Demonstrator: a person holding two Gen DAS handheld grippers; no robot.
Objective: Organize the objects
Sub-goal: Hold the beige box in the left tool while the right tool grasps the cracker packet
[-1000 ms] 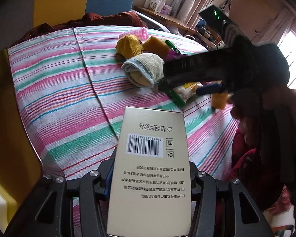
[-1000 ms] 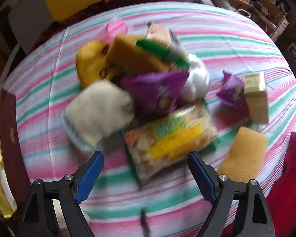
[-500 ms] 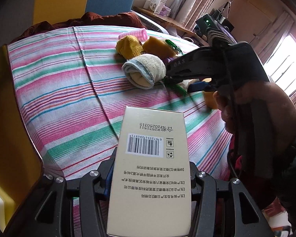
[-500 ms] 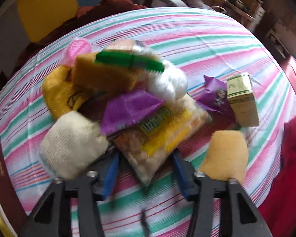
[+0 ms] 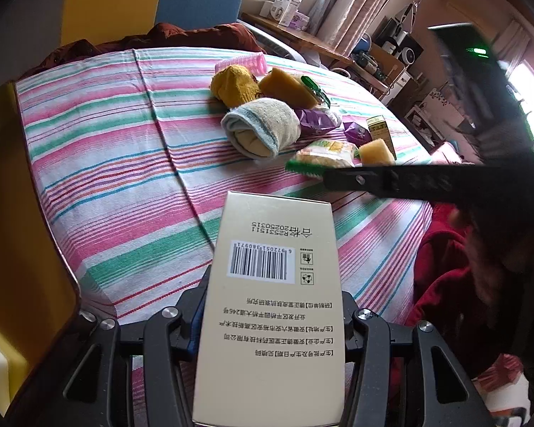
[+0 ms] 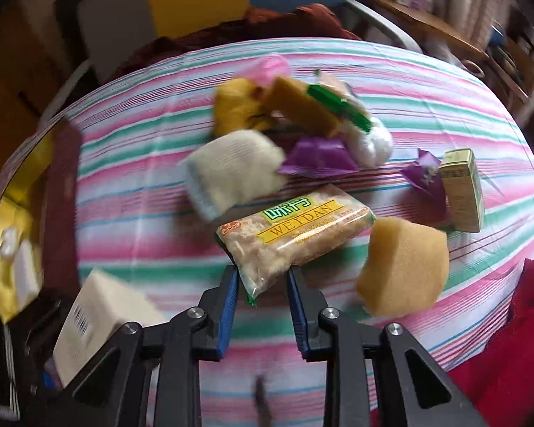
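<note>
The snack packet (image 6: 295, 235) now sits pinched by its near end in our right gripper (image 6: 263, 284) — just clamped, lifted clear of the pile ahead; our left gripper (image 5: 270, 323) holds the beige box (image 5: 274, 302).

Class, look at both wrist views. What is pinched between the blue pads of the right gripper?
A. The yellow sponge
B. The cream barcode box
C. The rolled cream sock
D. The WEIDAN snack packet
D: in the right wrist view the right gripper has its blue pads closed on the near end of the WEIDAN snack packet, while the yellow sponge lies free beside it.
</note>
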